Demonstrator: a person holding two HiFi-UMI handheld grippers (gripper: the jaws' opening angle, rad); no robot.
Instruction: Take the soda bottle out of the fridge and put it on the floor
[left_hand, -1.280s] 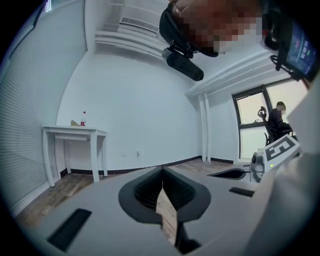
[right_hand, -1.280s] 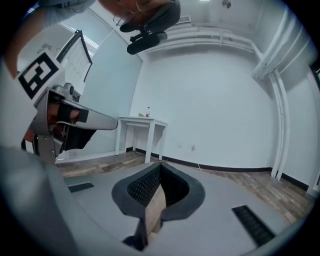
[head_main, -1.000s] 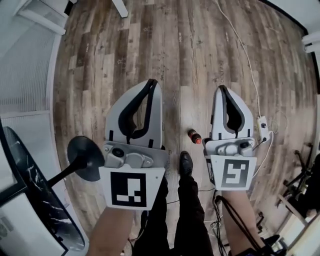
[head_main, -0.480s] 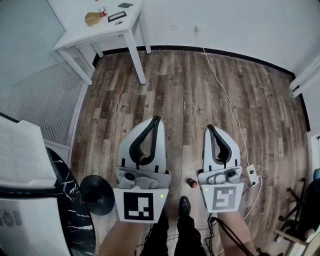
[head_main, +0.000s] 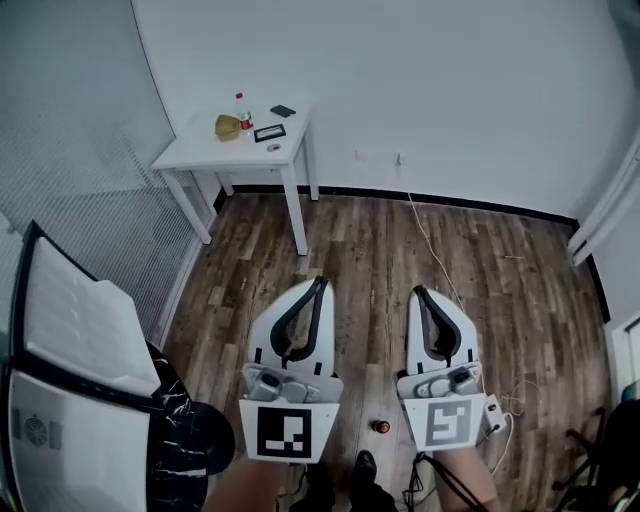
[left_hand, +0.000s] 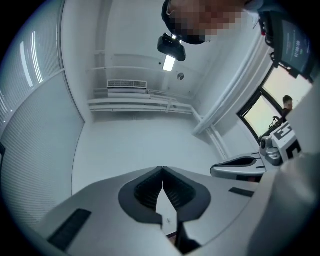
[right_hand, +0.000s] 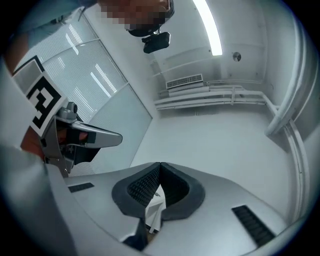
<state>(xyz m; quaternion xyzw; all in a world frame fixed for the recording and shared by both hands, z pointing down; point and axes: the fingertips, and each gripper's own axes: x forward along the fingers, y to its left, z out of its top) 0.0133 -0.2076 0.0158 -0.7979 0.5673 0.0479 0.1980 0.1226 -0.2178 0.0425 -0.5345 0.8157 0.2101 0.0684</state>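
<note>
The soda bottle, seen from above with a red cap, stands on the wood floor just ahead of the person's shoe, between and below the two grippers. My left gripper and right gripper are held side by side above the floor, both shut and empty. In the left gripper view the left gripper has its jaws together and points at the white ceiling. In the right gripper view the right gripper is also shut, with nothing held. A white fridge with a dark marbled door stands at the left edge.
A white table with a small bottle, a phone and other bits stands at the back wall. A white cable runs across the floor to a power strip. A black round base sits by the fridge.
The head view has tilted up from the floor to take in the wall and table. Both grippers stay shut and side by side. The bottle has slipped lower in the picture.
</note>
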